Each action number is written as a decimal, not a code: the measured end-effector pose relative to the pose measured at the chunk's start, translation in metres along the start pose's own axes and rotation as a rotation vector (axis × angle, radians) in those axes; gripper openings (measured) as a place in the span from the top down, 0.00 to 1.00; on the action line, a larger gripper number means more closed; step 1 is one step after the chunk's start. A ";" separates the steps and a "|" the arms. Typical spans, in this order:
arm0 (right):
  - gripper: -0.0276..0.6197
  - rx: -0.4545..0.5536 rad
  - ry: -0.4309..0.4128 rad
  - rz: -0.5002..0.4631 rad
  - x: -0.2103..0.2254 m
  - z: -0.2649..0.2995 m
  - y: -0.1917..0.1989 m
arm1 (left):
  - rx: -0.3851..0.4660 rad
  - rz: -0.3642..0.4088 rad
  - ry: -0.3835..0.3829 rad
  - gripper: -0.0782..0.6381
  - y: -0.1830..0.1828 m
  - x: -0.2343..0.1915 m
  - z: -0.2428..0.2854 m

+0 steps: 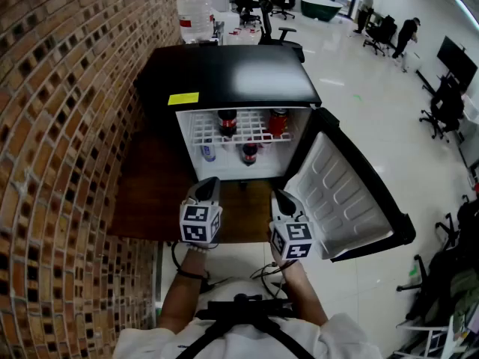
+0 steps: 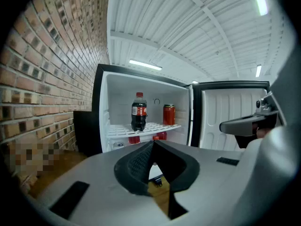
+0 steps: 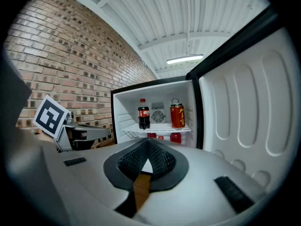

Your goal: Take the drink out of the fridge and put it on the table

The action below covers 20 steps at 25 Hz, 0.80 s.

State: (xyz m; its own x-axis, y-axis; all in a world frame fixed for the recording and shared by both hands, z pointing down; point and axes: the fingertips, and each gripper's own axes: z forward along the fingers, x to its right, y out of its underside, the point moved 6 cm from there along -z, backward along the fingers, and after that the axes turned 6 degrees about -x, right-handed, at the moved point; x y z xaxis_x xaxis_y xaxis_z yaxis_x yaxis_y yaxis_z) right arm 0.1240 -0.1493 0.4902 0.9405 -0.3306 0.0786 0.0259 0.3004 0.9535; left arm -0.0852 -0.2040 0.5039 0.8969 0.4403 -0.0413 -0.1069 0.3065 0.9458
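The small black fridge [image 1: 224, 73] stands open in front of me. On its white wire shelf stand a cola bottle [image 1: 227, 122] [image 2: 138, 112] [image 3: 143, 113] and a red can [image 1: 278, 121] [image 2: 169, 114] [image 3: 177, 115]. Below the shelf are a second cola bottle [image 1: 249, 153] and a pale can [image 1: 209, 153]. My left gripper [image 1: 207, 185] [image 2: 153, 142] and right gripper [image 1: 280, 195] [image 3: 147, 142] hover side by side just outside the fridge opening. Both are shut with nothing between the jaws, and both point at the shelf.
The fridge door [image 1: 337, 193] swings out to the right, close beside my right gripper. A brick wall [image 1: 52, 163] runs along the left. The fridge rests on a brown wooden surface [image 1: 150, 193]. Cables [image 1: 262, 271] lie on the floor near my feet. A water jug [image 1: 196, 15] and office chairs stand behind.
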 end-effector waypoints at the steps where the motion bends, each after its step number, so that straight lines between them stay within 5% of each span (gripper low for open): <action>1: 0.94 0.000 0.001 0.001 0.000 0.000 -0.001 | -0.002 0.004 -0.002 0.89 -0.002 -0.001 0.002; 4: 0.94 -0.001 0.003 0.006 0.002 0.001 -0.002 | -0.013 0.017 -0.006 0.87 -0.008 -0.004 0.011; 13: 0.94 0.008 0.001 0.011 0.003 -0.003 -0.002 | -0.010 0.057 -0.008 0.44 -0.066 -0.021 0.074; 20: 0.94 0.017 0.025 0.010 0.010 -0.007 -0.008 | -0.032 0.042 -0.026 0.28 -0.100 -0.031 0.130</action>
State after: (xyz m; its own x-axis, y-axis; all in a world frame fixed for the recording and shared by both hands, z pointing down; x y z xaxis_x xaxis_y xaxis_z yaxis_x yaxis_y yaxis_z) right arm 0.1362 -0.1484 0.4817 0.9489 -0.3050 0.0814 0.0105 0.2881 0.9575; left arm -0.0466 -0.3578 0.4526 0.9019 0.4318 0.0072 -0.1583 0.3152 0.9357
